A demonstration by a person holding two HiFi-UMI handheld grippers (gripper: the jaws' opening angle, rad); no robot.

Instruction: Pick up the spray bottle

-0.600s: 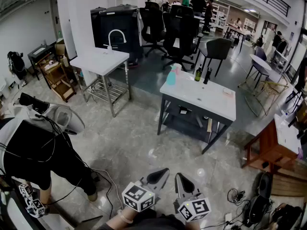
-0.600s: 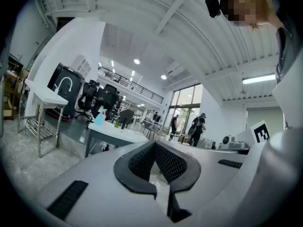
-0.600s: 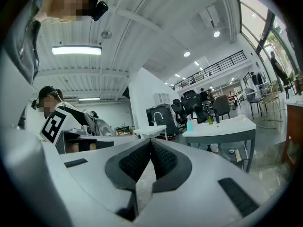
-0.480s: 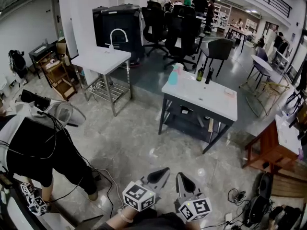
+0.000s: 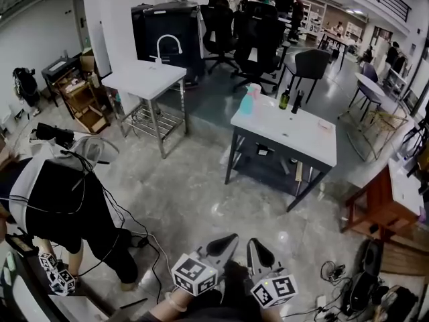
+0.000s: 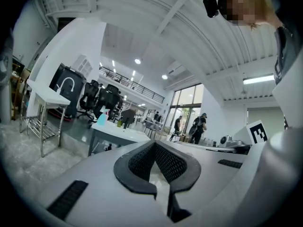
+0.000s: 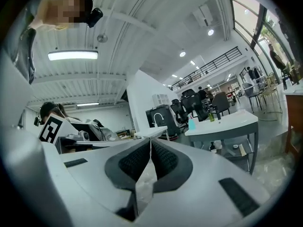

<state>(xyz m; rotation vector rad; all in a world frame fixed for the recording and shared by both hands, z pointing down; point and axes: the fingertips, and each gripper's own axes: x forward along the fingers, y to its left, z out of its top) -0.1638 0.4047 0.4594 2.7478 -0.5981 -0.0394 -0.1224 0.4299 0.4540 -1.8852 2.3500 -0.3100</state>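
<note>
The spray bottle is turquoise with a pale head. It stands upright at the far left corner of a white-topped table across the floor. It shows small in the left gripper view and in the right gripper view. My left gripper and right gripper sit side by side at the bottom of the head view, far short of the table. Both point level toward it, with jaws shut and nothing between them. The left pads meet at the tip, as do the right pads.
Two dark bottles stand beside the spray bottle. A second white table with a faucet is at the back left, with office chairs behind. A person in black crouches at the left, with cables nearby. A wooden bench is at the right.
The table and bottle have slid slightly right and up in the head view. The person at the left has shifted and bent lower. Both grippers stay shut at the bottom edge.
</note>
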